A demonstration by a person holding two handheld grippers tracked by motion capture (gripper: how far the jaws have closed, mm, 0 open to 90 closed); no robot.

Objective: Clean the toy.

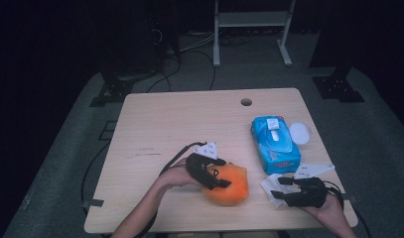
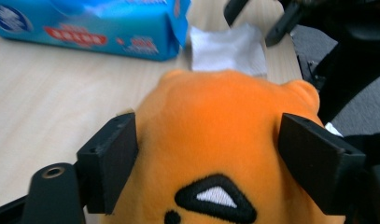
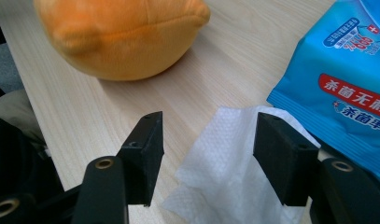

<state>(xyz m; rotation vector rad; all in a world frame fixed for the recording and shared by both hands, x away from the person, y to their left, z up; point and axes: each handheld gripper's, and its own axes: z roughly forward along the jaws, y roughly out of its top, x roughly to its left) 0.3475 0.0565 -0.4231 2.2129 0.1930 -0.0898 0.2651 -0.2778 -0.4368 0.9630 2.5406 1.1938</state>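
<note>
The orange plush (image 1: 227,184) lies near the table's (image 1: 155,129) front edge, between the left gripper's (image 1: 220,173) jaws, which press its sides. Just right of it is a white wipe (image 1: 271,188), and behind that a blue wipe pack (image 1: 275,144). The right gripper (image 1: 277,195) rests open over the wipe, holding nothing.

A blue pack of wet wipes (image 1: 275,144) lies on the right part of the wooden table (image 1: 189,119), with a white round lid (image 1: 300,133) just beside it. A metal frame (image 1: 251,29) stands on the floor beyond the table.
</note>
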